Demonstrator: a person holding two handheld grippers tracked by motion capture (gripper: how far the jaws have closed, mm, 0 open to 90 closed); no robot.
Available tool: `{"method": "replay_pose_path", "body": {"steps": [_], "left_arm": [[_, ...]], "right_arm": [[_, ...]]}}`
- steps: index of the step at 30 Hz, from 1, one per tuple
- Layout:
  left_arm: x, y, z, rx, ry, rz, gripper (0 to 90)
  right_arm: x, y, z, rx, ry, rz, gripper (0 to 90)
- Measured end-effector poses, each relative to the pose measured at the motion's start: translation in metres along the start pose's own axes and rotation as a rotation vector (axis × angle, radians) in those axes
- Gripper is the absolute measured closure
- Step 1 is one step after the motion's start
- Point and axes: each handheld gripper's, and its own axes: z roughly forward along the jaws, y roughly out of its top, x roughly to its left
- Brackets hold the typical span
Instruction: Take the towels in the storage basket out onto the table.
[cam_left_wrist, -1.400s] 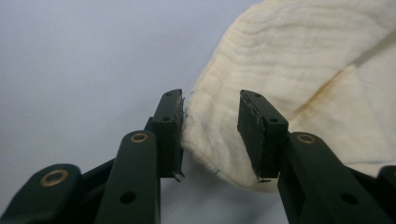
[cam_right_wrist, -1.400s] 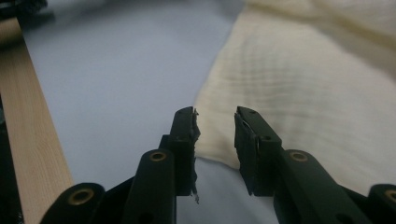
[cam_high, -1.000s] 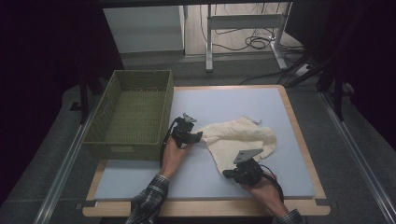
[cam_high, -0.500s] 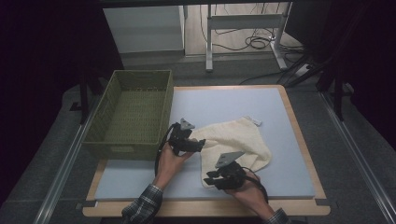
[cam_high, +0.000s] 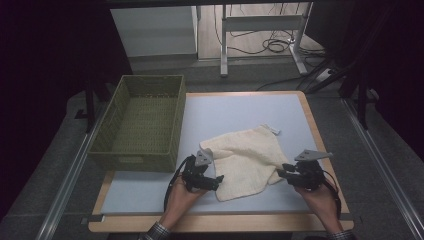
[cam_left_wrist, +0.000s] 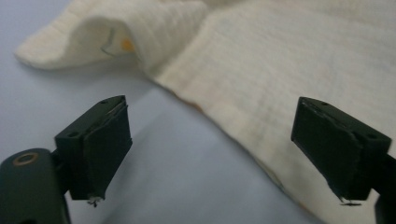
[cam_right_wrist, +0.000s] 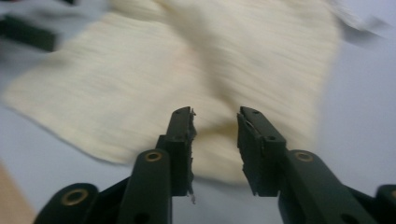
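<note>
A cream towel (cam_high: 247, 157) lies spread on the blue table top (cam_high: 240, 112), a small tag at its far right corner. My left gripper (cam_high: 220, 180) sits at the towel's near left edge and points right. Its jaws have just been opening and stand wide apart in the left gripper view (cam_left_wrist: 212, 126), with the towel (cam_left_wrist: 280, 70) edge and bare table between them, untouched. My right gripper (cam_high: 280, 174) is at the towel's near right edge, pointing left. Its jaws (cam_right_wrist: 215, 116) have just been opening too, to a narrow gap with nothing gripped; the towel (cam_right_wrist: 187, 74) lies blurred beyond.
A green woven basket (cam_high: 132, 162) stands on the table's left side, close to my left hand. The table's wooden rim (cam_high: 225, 224) runs along the near edge under both forearms. Desk legs and cables lie on the floor behind the table.
The towel went from bunched to lying flatter. My right gripper let go and swung from the towel's near middle out to its right. My left gripper slid nearer and opened.
</note>
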Motion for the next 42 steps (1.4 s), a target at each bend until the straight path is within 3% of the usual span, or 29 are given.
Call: {"method": "replay_pose_path", "body": {"steps": [2,3,5,7,10,11,13,14,15,19,25,27,28,30,31,32,34,35,36,37,39,40,42], "left_arm": [[-0.003,-0.004,0.002,0.011,0.001,0.008,9.3],[-0.004,-0.004,0.001,0.012,0.018,0.013,9.0],[-0.006,-0.004,0.002,0.014,0.026,0.028,8.6],[-0.007,-0.003,0.004,0.042,0.036,0.036,6.5],[-0.004,-0.003,0.005,0.048,0.023,0.014,5.6],[-0.005,-0.004,0.005,0.046,0.026,0.016,5.7],[-0.005,-0.004,0.005,0.047,0.026,0.016,5.7],[-0.005,-0.004,0.005,0.046,0.026,0.016,5.7],[-0.005,-0.004,0.005,0.047,0.028,0.016,5.7],[-0.005,-0.004,0.005,0.046,0.026,0.017,5.7],[-0.005,-0.004,0.004,0.037,0.021,0.025,7.1],[-0.007,-0.006,-0.002,0.03,0.009,0.044,15.1],[-0.007,-0.006,-0.002,0.03,0.009,0.044,17.1],[-0.009,-0.009,-0.01,0.011,-0.004,0.044,20.3],[-0.013,-0.011,-0.02,-0.014,-0.035,0.046,27.5],[-0.013,-0.011,-0.02,-0.014,-0.035,0.046,30.7],[-0.02,-0.013,-0.033,-0.052,-0.109,0.073,40.5],[-0.02,-0.013,-0.033,-0.052,-0.109,0.073,44.3],[-0.028,-0.014,-0.036,-0.051,-0.149,0.091,46.8],[-0.028,-0.014,-0.036,-0.051,-0.149,0.091,49.7],[-0.038,-0.013,-0.033,-0.04,-0.191,0.123,51.8],[-0.047,-0.013,-0.029,-0.012,-0.196,0.156,54.1],[-0.051,-0.013,-0.025,0.007,-0.195,0.179,54.6]], "right_arm": [[-0.005,-0.007,0.0,0.003,-0.013,0.029,60.3],[-0.005,-0.011,0.001,-0.003,0.006,0.031,60.3],[0.001,-0.014,0.003,-0.006,0.044,0.013,61.7],[0.016,-0.015,0.008,-0.009,0.106,-0.031,64.9],[0.023,-0.015,0.015,0.011,0.126,-0.051,64.9],[0.028,-0.016,0.024,0.044,0.115,-0.083,66.0],[0.03,-0.017,0.029,0.065,0.102,-0.102,69.4],[0.033,-0.018,0.03,0.047,0.047,-0.152,85.3],[0.033,-0.018,0.029,0.048,0.039,-0.16,87.2],[0.031,-0.019,0.025,0.066,0.04,-0.156,88.3],[0.012,-0.031,-0.006,0.049,-0.006,-0.12,88.2],[-0.002,-0.041,-0.019,0.06,-0.038,-0.094,88.1],[-0.002,-0.041,-0.019,0.06,-0.038,-0.094,88.1],[-0.009,-0.047,-0.026,0.063,-0.059,-0.077,88.0],[-0.018,-0.054,-0.034,0.06,-0.074,-0.052,87.9],[-0.018,-0.054,-0.034,0.06,-0.074,-0.052,87.9],[-0.025,-0.061,-0.042,0.052,-0.07,-0.028,87.7],[-0.025,-0.061,-0.042,0.052,-0.07,-0.028,87.7],[-0.026,-0.064,-0.046,0.044,-0.062,-0.028,87.5],[-0.026,-0.064,-0.046,0.044,-0.062,-0.028,87.5],[-0.025,-0.066,-0.047,0.04,-0.053,-0.03,87.3],[-0.024,-0.066,-0.047,0.038,-0.05,-0.032,87.2],[-0.023,-0.066,-0.047,0.037,-0.049,-0.035,87.1]]}}
